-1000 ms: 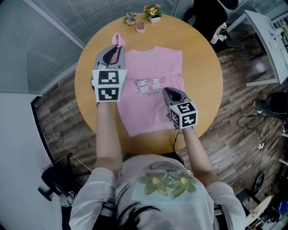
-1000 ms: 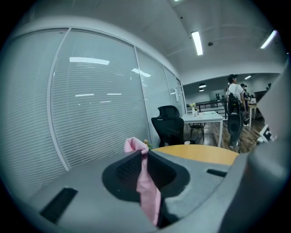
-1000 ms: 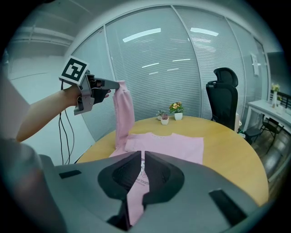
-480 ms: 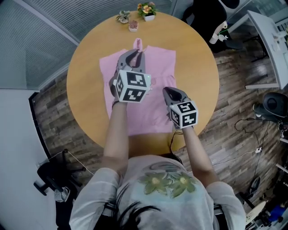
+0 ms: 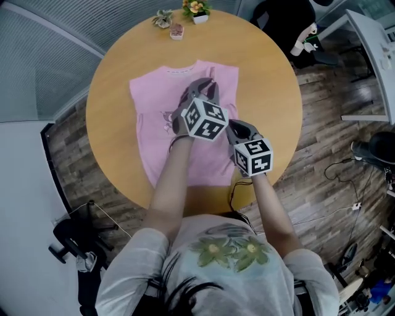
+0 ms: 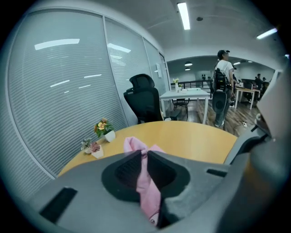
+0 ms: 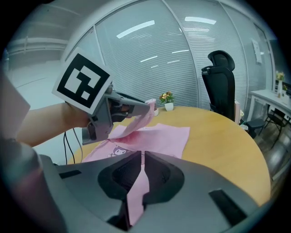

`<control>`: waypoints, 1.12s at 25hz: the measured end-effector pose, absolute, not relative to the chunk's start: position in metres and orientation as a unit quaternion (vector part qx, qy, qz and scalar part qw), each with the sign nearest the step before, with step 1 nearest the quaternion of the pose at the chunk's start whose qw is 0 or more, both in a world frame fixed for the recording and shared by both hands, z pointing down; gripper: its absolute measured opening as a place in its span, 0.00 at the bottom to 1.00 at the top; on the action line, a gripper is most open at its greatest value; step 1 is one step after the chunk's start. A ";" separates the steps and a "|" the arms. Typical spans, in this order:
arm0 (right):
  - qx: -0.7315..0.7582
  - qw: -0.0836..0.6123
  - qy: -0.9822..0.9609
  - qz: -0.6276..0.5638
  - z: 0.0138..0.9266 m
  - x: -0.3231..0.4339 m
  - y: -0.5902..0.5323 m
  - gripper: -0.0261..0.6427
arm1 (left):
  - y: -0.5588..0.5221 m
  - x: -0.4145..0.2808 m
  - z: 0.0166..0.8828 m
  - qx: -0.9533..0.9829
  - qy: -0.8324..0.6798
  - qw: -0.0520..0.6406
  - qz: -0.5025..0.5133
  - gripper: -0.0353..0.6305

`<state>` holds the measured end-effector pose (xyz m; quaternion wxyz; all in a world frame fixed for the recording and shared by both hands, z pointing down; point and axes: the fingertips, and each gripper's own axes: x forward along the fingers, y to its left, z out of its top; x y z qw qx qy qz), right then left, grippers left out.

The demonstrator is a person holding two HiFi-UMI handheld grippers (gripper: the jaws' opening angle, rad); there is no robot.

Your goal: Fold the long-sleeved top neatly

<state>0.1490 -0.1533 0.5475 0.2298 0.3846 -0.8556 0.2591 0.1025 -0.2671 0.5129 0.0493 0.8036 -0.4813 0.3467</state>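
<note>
At the near edge of the round wooden table (image 5: pixel 271 80), down by the person's body, the right gripper (image 5: pixel 231 124) was low over the cloth with its jaws pinched together on a thin strip of the pink long-sleeved top (image 5: pixel 151 123), the fabric running straight up between the closed pads in the right gripper view. Just beyond it and close beside, the left gripper (image 5: pixel 212 83) sat over the right half of the garment, marker cube facing up, and its jaws too were clamped tight on a bunched pink fold of that same top, a tuft poking out past the tips. Seen from the right gripper view, that held fold was raised off the table and draped down onto the flat body of the garment. The top itself lay spread in the middle of the table, hem towards the person, neckline towards the far side, a small cartoon print on its chest partly hidden by the left gripper. Further out, at the far rim, stood a little white pot of yellow and orange flowers (image 5: pixel 196 8), a small green succulent (image 5: pixel 163 17) and a tiny pink pot (image 5: pixel 177 31). Past the table came a black office chair (image 6: pixel 144 98) and a glass wall with horizontal blinds (image 6: pixel 59 91).
</note>
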 end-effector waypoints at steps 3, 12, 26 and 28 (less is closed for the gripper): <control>0.386 0.232 -0.852 0.266 0.555 0.155 -0.158 0.09 | -0.270 0.114 0.542 0.803 -0.468 0.076 0.361 0.12; 0.396 0.240 -0.838 0.287 0.578 0.173 -0.165 0.09 | -0.274 0.138 0.607 0.799 -0.442 0.139 0.384 0.12; 0.403 0.253 -0.831 0.289 0.583 0.176 -0.159 0.09 | -0.246 0.171 0.633 0.835 -0.343 0.185 0.388 0.29; 0.404 0.253 -0.831 0.287 0.581 0.176 -0.156 0.09 | -0.239 0.169 0.624 0.841 -0.341 0.197 0.370 0.31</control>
